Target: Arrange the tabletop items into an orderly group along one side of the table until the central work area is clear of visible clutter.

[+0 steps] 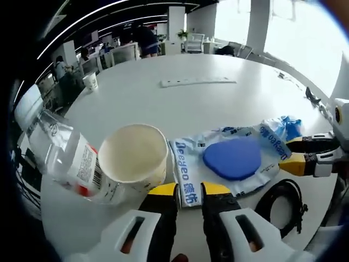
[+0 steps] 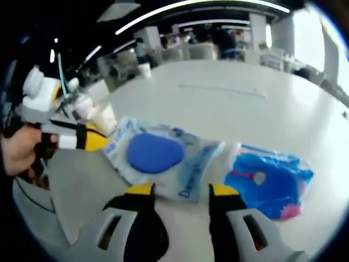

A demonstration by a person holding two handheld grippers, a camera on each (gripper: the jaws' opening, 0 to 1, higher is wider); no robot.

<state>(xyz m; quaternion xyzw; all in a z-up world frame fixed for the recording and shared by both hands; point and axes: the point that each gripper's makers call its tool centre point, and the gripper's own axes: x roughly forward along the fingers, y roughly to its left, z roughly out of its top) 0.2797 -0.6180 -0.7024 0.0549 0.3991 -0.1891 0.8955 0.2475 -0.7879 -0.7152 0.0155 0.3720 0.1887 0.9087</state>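
1. The clear plastic bottle [image 1: 62, 158] lying on its side is partly hidden behind the paper cup [image 1: 134, 158]; its label print is too small to read.
2. The black cable [image 1: 283, 201], near right, is partly cut off behind the left gripper [image 1: 189, 191].
3. In the right gripper view everything is blurred; the blue packet [image 2: 270, 180] shows no readable print.
4. The long white strip [image 1: 197, 82] far across the table is too small to identify.

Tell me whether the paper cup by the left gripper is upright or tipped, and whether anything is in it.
Upright and apparently empty. In the left gripper view the paper cup stands with its round mouth up, showing only bare pale inner wall; a plastic bottle lies tipped beside it.
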